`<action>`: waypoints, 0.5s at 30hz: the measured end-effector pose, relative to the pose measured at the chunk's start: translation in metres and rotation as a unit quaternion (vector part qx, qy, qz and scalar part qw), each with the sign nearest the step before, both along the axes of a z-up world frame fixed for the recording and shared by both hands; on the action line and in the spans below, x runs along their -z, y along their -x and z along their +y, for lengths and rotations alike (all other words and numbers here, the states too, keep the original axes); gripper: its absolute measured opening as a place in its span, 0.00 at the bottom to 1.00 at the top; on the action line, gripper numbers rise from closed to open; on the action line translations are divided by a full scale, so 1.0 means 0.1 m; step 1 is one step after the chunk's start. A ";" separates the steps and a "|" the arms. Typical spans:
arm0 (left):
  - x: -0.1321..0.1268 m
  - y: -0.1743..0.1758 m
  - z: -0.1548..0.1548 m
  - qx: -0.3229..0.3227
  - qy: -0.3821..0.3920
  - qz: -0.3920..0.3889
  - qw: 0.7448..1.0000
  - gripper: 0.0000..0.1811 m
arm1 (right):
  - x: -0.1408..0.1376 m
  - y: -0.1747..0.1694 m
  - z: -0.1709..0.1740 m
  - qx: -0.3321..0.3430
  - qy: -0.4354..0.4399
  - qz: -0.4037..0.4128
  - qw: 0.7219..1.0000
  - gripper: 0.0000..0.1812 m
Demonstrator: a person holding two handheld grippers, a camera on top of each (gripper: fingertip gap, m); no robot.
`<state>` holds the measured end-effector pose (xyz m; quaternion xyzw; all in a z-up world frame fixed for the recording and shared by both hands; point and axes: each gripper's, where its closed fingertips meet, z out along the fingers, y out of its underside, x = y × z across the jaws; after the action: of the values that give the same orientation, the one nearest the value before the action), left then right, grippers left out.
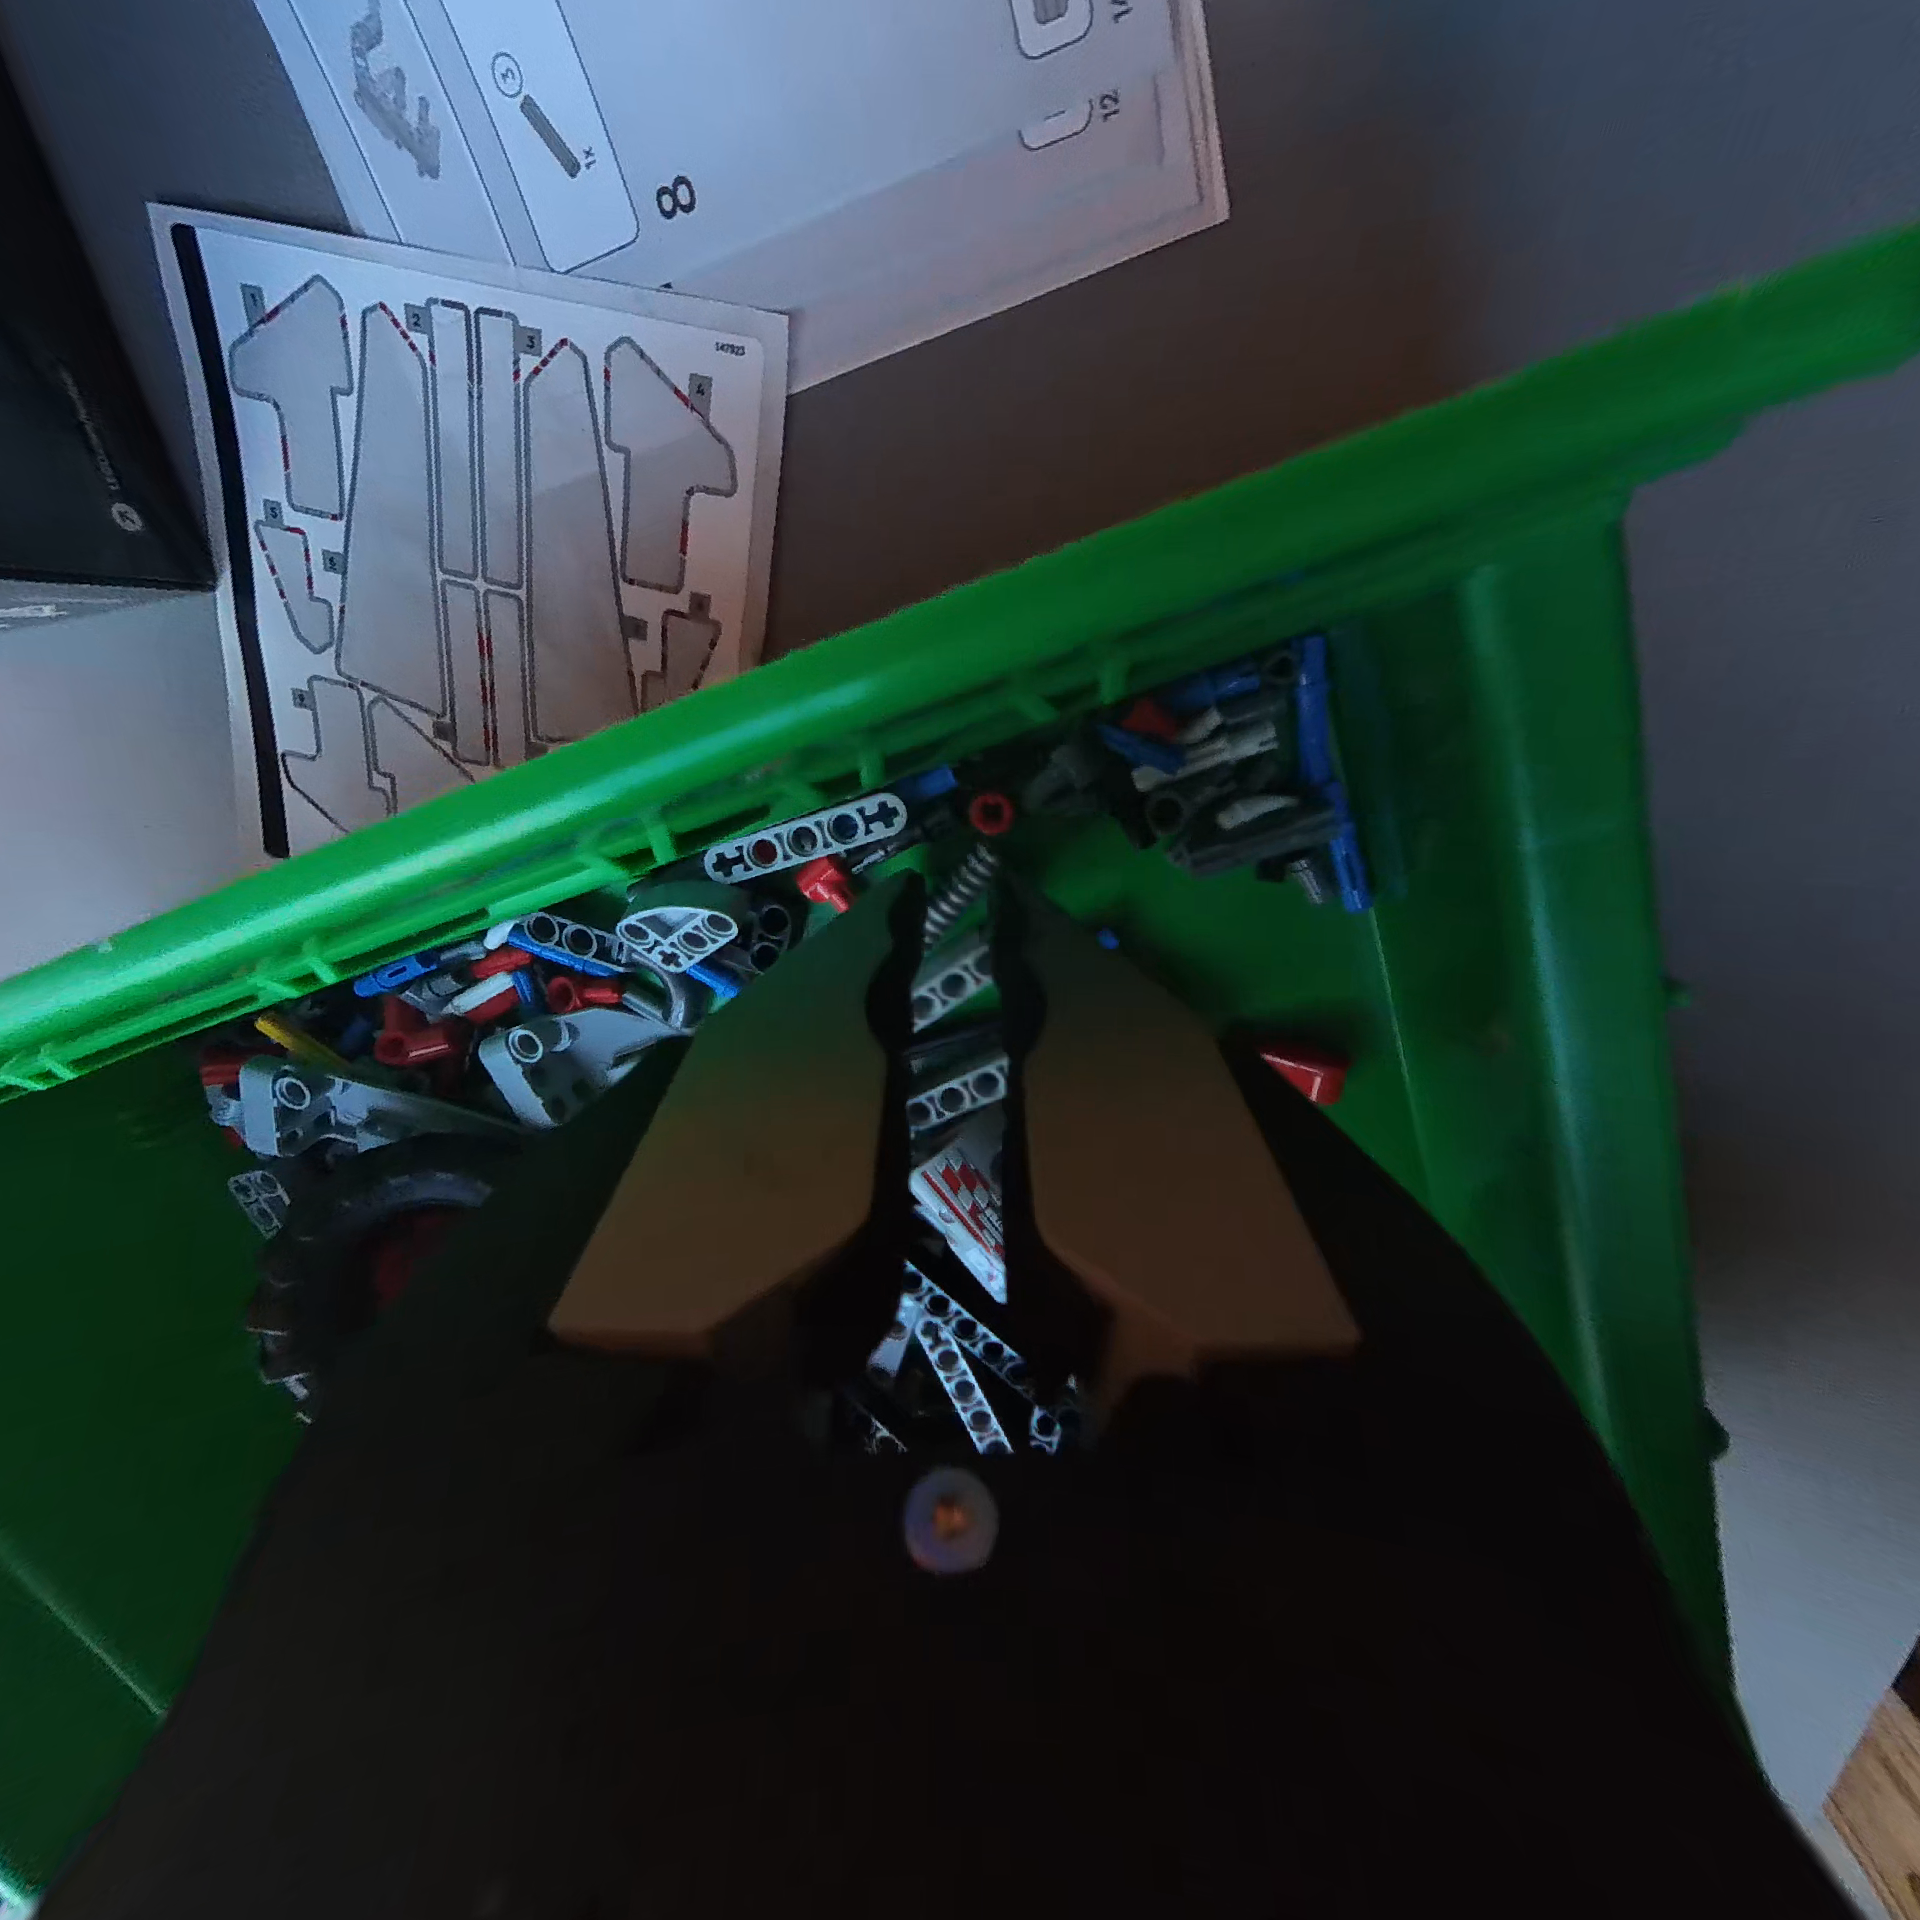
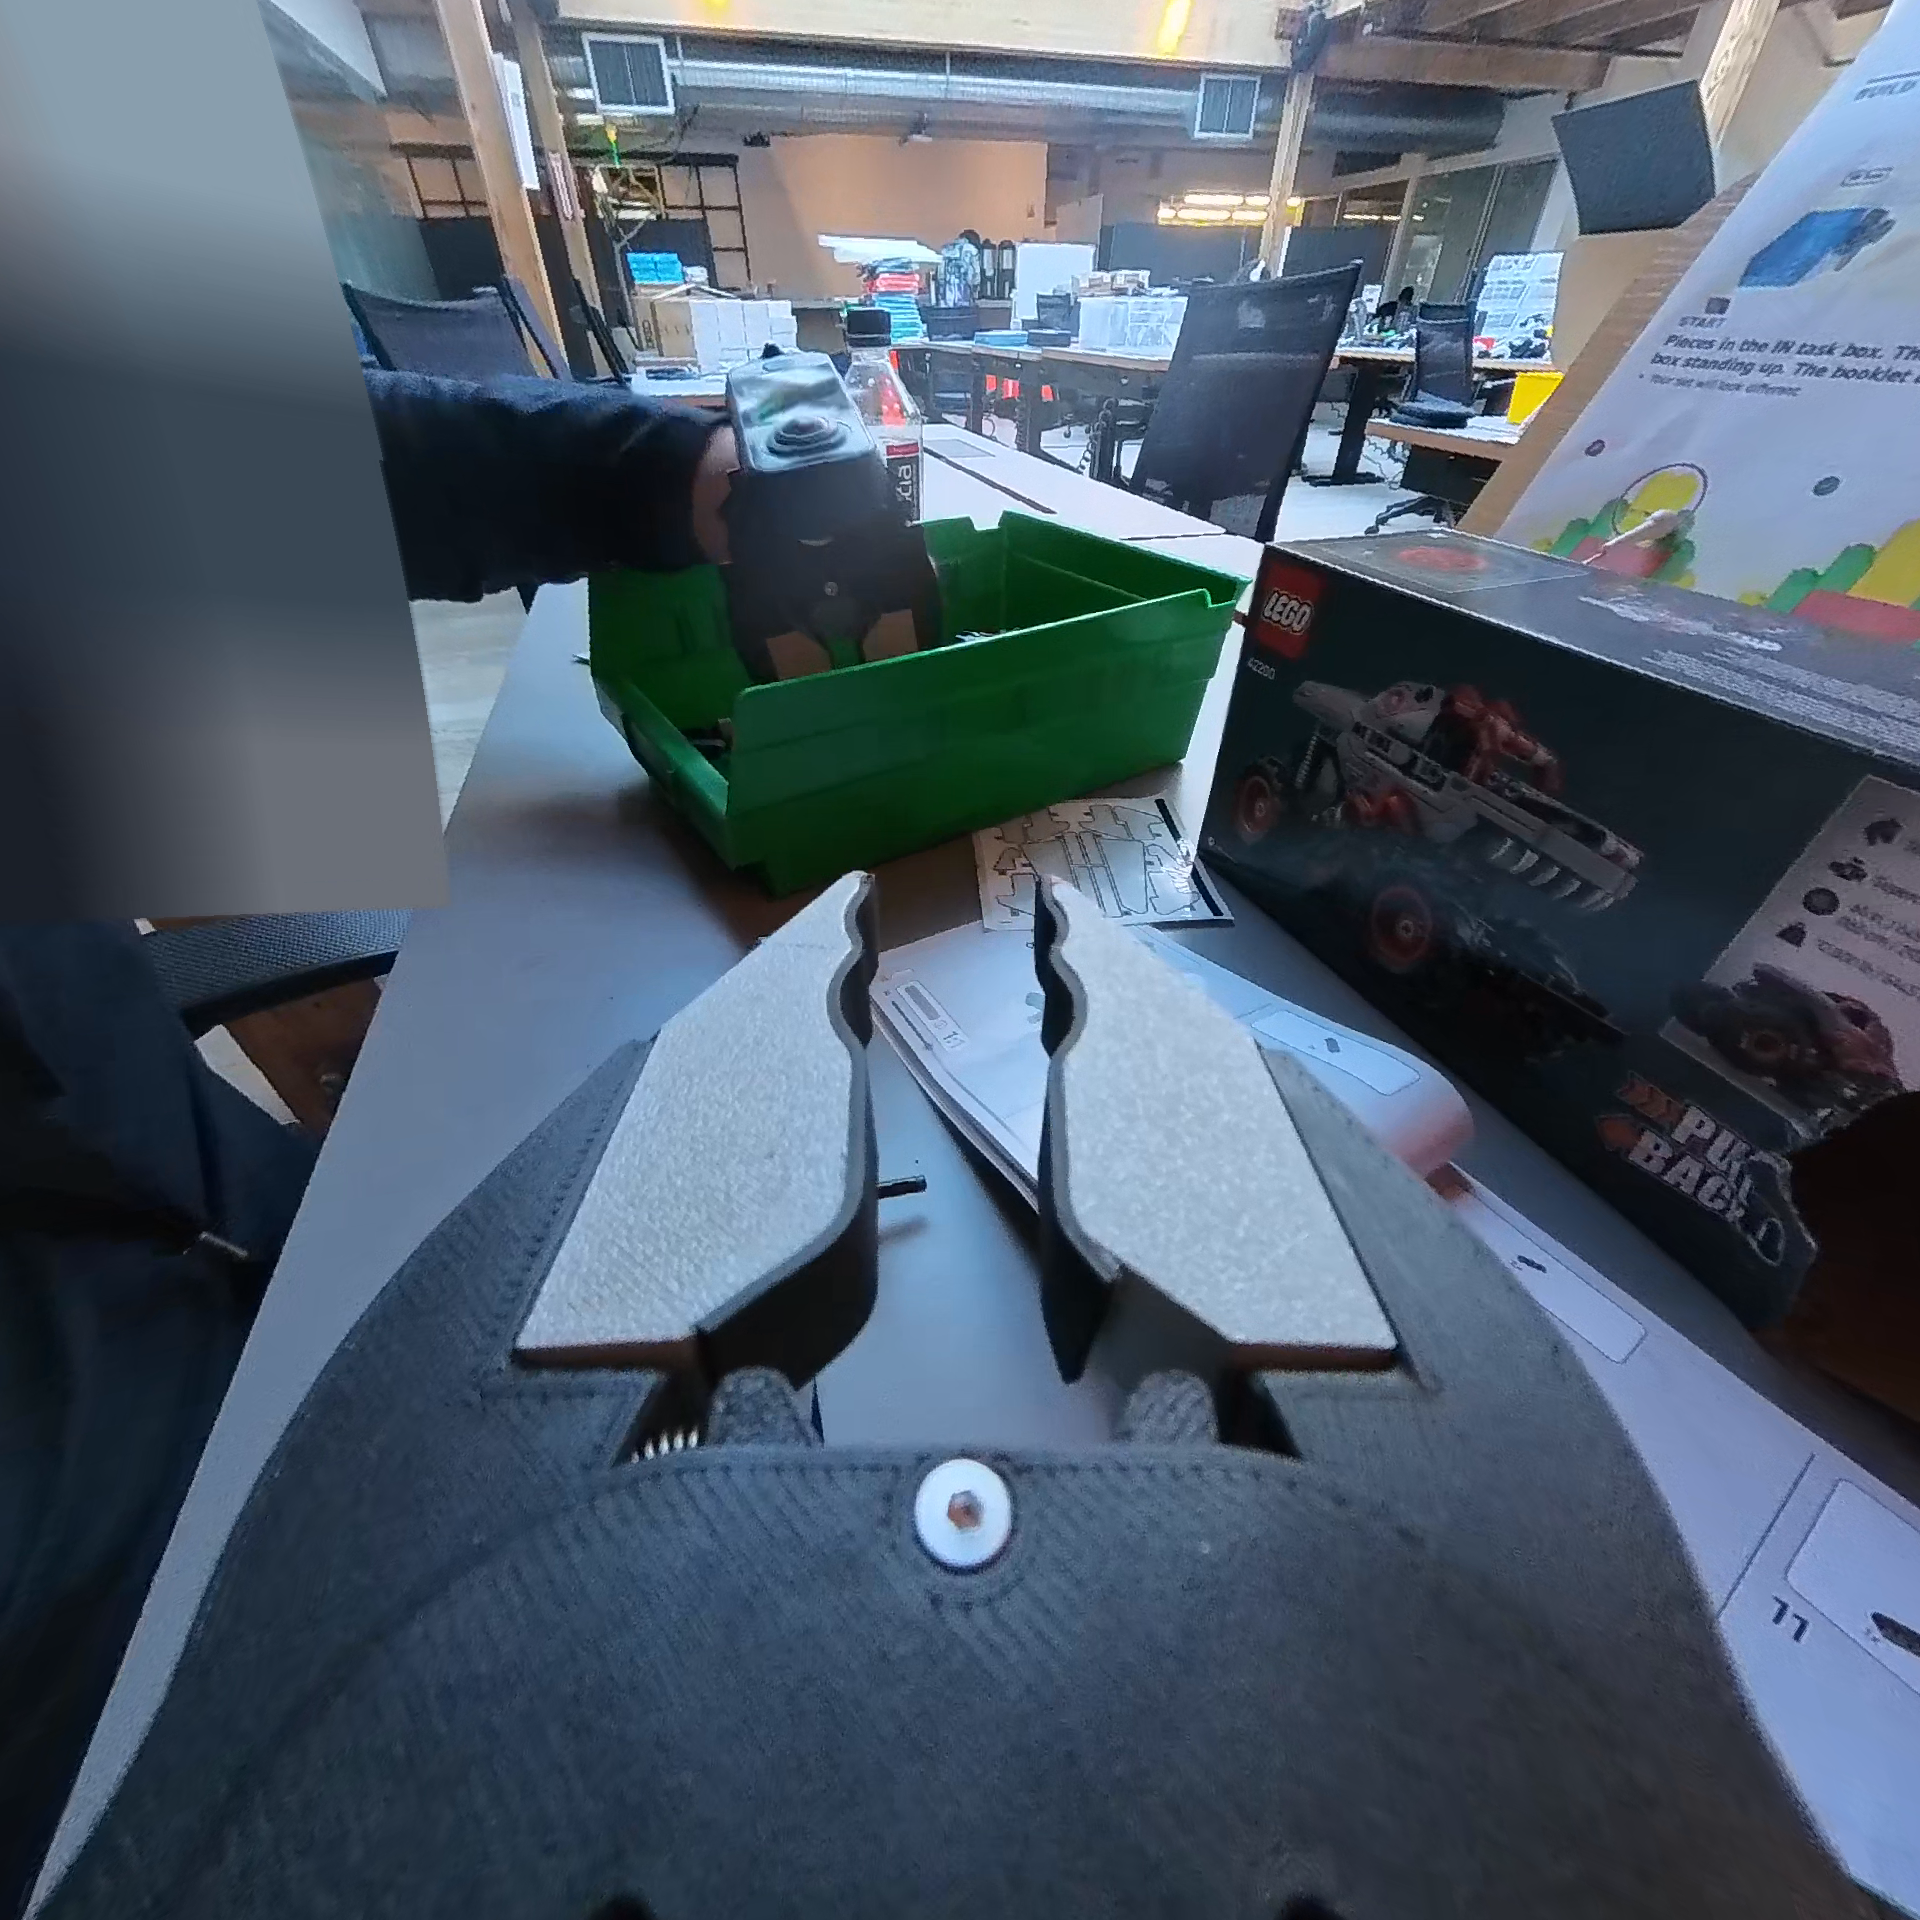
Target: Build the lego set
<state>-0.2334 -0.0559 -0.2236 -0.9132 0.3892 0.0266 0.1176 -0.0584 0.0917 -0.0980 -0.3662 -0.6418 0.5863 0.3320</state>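
My left gripper (image 1: 958, 894) reaches down into the green bin (image 1: 935, 665), over a pile of loose grey, blue, red and white lego pieces (image 1: 582, 977). Its jaws stand a narrow gap apart, and a small spring piece (image 1: 966, 883) lies between the tips; I cannot tell if they touch it. The right wrist view shows that gripper (image 2: 831, 655) inside the bin (image 2: 966, 727), held by a dark-sleeved hand (image 2: 520, 488). My right gripper (image 2: 951, 914) is open and empty, hovering above the open instruction booklet (image 2: 987, 1039) on the grey table.
A sticker sheet (image 1: 478, 520) lies beside the bin, also seen in the right wrist view (image 2: 1101, 862). The booklet (image 1: 831, 135) lies beyond it. The dark lego box (image 2: 1538, 831) stands at the right, a poster (image 2: 1766, 364) behind it. A bottle (image 2: 883, 416) stands behind the bin. The left gripper's tips are roughly 25 centimeters from the right gripper's.
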 end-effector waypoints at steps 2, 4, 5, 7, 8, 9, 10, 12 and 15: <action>-0.01 0.02 -0.03 0.009 -0.004 0.026 1.000 0.03 | -0.01 -0.01 -0.01 -0.001 0.000 0.001 1.000 0.15; -0.04 0.04 -0.06 0.014 -0.013 0.051 0.999 0.03 | -0.02 -0.01 -0.01 -0.001 -0.001 0.002 1.000 0.15; -0.06 0.02 -0.08 0.011 -0.017 0.051 0.998 0.03 | -0.02 -0.02 -0.01 -0.001 0.000 0.003 1.000 0.15; -0.10 0.00 -0.11 0.005 -0.023 0.050 0.999 0.03 | -0.04 -0.02 -0.01 -0.003 0.002 0.004 1.000 0.15; -0.11 0.01 -0.11 0.003 -0.028 0.054 0.998 0.03 | -0.04 -0.03 -0.02 -0.004 0.003 0.004 1.000 0.15; -0.11 0.03 -0.11 -0.001 -0.032 0.059 0.998 0.03 | -0.04 -0.03 -0.03 -0.005 0.003 0.005 1.000 0.15; -0.12 0.05 -0.12 -0.007 -0.035 0.062 0.997 0.03 | -0.05 -0.03 -0.03 -0.005 0.002 0.005 1.000 0.15; -0.21 0.09 -0.10 -0.015 -0.054 0.069 0.996 0.03 | -0.05 -0.04 -0.03 -0.005 -0.001 0.006 1.000 0.15; -0.47 0.11 -0.04 -0.030 -0.112 0.077 0.990 0.03 | -0.06 -0.04 -0.03 -0.004 -0.004 0.008 1.000 0.15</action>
<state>-0.2444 -0.0599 -0.1768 -0.9008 0.3641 0.1439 0.1879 -0.0539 0.0883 -0.0920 -0.3579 -0.6429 0.5877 0.3365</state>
